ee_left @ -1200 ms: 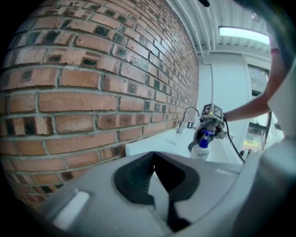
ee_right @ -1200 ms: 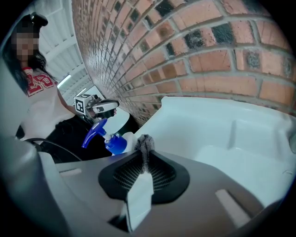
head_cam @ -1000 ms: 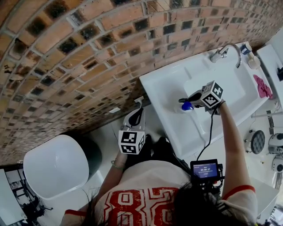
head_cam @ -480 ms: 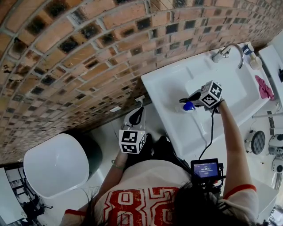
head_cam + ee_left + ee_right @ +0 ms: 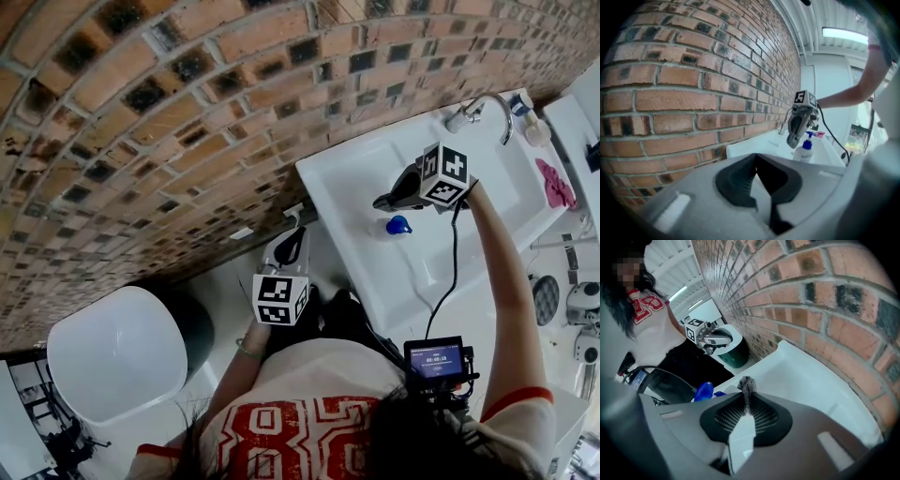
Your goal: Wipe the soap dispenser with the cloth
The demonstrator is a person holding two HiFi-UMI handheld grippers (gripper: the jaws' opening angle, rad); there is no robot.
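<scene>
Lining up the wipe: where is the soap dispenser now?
Head view: the soap dispenser stands on the front-left ledge of the sink, just under the right gripper, which holds the cloth.

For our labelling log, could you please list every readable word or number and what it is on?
"8": large red numeral on the white shirt; the next digit is partly hidden.
small screen: digits too small to read.
marker cubes: square patterns, no words.
</scene>
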